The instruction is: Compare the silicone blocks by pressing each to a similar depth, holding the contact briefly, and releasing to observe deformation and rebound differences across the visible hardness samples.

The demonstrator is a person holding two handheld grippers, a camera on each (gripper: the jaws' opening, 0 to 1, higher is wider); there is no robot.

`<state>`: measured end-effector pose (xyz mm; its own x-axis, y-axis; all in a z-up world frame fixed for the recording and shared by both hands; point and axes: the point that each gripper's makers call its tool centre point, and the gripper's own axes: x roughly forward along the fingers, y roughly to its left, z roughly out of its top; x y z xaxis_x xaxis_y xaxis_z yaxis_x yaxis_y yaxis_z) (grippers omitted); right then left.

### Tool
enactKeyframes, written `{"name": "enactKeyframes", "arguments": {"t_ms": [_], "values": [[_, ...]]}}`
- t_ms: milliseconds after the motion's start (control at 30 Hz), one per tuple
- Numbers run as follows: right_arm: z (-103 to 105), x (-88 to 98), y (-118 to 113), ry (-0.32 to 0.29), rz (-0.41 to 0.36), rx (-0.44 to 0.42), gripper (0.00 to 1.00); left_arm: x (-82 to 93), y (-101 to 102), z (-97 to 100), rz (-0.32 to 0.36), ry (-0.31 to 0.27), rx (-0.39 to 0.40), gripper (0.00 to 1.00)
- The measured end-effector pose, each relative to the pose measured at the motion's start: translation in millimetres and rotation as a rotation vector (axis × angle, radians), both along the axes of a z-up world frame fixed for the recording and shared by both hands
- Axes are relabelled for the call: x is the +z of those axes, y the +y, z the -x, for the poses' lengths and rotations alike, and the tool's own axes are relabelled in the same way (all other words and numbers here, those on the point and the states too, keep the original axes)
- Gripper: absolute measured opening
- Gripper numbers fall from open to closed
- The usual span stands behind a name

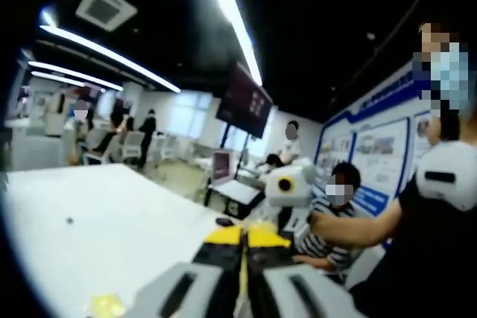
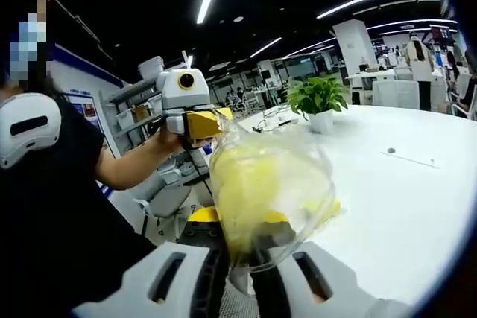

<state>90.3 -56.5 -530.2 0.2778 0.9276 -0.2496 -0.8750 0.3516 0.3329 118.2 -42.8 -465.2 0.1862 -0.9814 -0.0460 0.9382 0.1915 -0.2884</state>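
A clear plastic bag (image 2: 268, 184) with yellow silicone blocks inside stands up in front of my right gripper (image 2: 238, 223), which is shut on the bag's lower end. In the right gripper view my left gripper (image 2: 203, 123) is held up by a person's hand behind the bag's upper left edge; whether it touches the bag I cannot tell. In the left gripper view my left gripper (image 1: 242, 237) has its yellow-tipped jaws pressed together with nothing seen between them. My right gripper's white body (image 1: 287, 188) floats beyond them. A small yellow piece (image 1: 108, 304) lies on the white table (image 1: 112, 214).
The white table (image 2: 402, 206) runs right, with a potted plant (image 2: 319, 98) at its far end. A person in black (image 2: 52, 206) stands at the left. A seated person in stripes (image 1: 332, 229) and a hanging screen (image 1: 244, 100) are beyond the table edge.
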Motion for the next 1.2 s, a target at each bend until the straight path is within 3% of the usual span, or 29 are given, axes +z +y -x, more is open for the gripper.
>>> {"name": "enactKeyframes", "arguments": {"t_ms": [300, 367, 700, 867, 1067, 1200], "values": [[4, -2.1, 5, -0.002, 0.015, 0.020, 0.05, -2.5, 6, 3.3, -0.009, 0.008, 0.013, 0.00], [4, -3.1, 6, -0.002, 0.018, 0.023, 0.05, -4.0, 7, 3.2, -0.012, 0.063, 0.021, 0.00], [7, -8.5, 9, -0.001, 0.032, 0.037, 0.06, -9.5, 10, 6.8, -0.029, 0.034, 0.036, 0.00], [8, -9.7, 9, -0.001, 0.040, 0.040, 0.06, -11.0, 11, 5.6, -0.016, 0.065, 0.052, 0.00], [9, -13.7, 9, 0.000, 0.052, 0.038, 0.06, -15.8, 8, 6.1, -0.052, 0.020, 0.054, 0.00], [9, -13.6, 8, -0.004, 0.051, 0.037, 0.06, -16.0, 8, 6.8, -0.035, 0.032, 0.050, 0.00]]}}
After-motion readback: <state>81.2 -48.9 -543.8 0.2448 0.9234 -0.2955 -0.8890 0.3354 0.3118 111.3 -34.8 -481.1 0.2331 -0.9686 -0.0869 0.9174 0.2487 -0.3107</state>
